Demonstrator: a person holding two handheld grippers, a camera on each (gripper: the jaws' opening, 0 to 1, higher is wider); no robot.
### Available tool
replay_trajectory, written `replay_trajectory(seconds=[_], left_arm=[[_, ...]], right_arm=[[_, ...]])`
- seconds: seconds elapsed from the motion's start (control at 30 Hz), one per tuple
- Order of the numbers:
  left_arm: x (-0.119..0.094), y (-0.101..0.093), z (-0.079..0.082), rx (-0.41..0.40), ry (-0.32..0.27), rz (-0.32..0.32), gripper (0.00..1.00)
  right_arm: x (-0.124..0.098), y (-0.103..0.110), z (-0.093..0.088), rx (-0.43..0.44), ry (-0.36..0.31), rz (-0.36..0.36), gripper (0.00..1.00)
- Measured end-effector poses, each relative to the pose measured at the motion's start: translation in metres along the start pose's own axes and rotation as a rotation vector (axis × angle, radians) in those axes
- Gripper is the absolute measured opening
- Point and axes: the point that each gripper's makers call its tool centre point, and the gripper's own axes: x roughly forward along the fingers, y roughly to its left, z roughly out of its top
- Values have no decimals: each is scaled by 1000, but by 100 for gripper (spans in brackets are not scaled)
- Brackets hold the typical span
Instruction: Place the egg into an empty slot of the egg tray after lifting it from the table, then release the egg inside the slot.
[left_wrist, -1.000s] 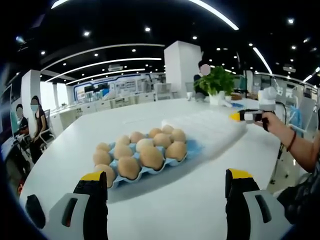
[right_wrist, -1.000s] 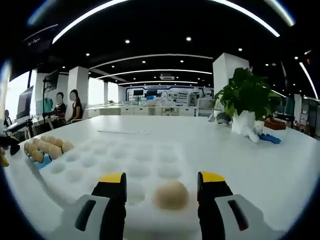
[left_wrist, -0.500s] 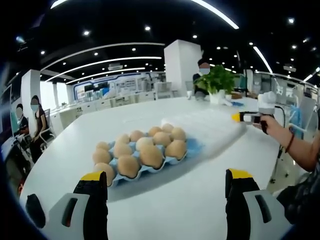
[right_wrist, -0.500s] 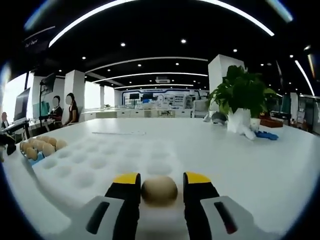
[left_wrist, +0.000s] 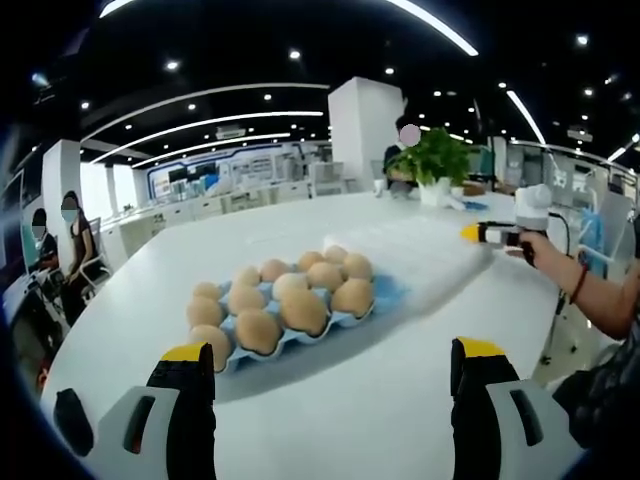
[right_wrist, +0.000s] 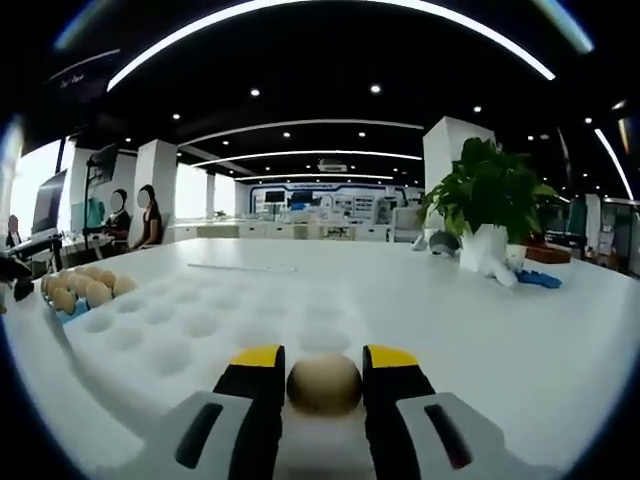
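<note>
In the right gripper view, my right gripper (right_wrist: 323, 362) is shut on a tan egg (right_wrist: 324, 385), held just above the near edge of a white egg tray (right_wrist: 200, 325) with several empty slots. In the left gripper view, my left gripper (left_wrist: 332, 365) stands open over the white table (left_wrist: 350, 410) with nothing between its jaws. Beyond it lies a blue egg tray (left_wrist: 380, 297) filled with several brown eggs (left_wrist: 282, 305). The white egg tray (left_wrist: 420, 255) lies behind the blue one, and the right gripper (left_wrist: 490, 233) shows at its far right end in a person's hand.
A potted green plant (right_wrist: 490, 205) and a blue object (right_wrist: 540, 278) stand on the table to the right of the white tray. The blue tray of eggs (right_wrist: 85, 290) lies at its left end. People sit at the far left (left_wrist: 70, 240).
My right gripper closed on the egg between one second and half a second ago and now holds it slightly raised. The left gripper has stayed still and open.
</note>
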Motion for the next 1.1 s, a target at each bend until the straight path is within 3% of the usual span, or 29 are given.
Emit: replay_trajectory(seconds=[0.3,0.57,0.8,1.1], left_arm=[[-5,6,0,-1,1,15,100],[-1,2,0,9,2,-5,100],[-3,4,-1,3,1,10,100],[-5,4,0,-1,-7,12,100]], right_arm=[[-4,0,-2,5,42,-23,32],[-4,1,-1,-7,15,-30,30],[-4,-2,1,63,18,-40,29],[-7,-1,9,61,-13,-43,29]])
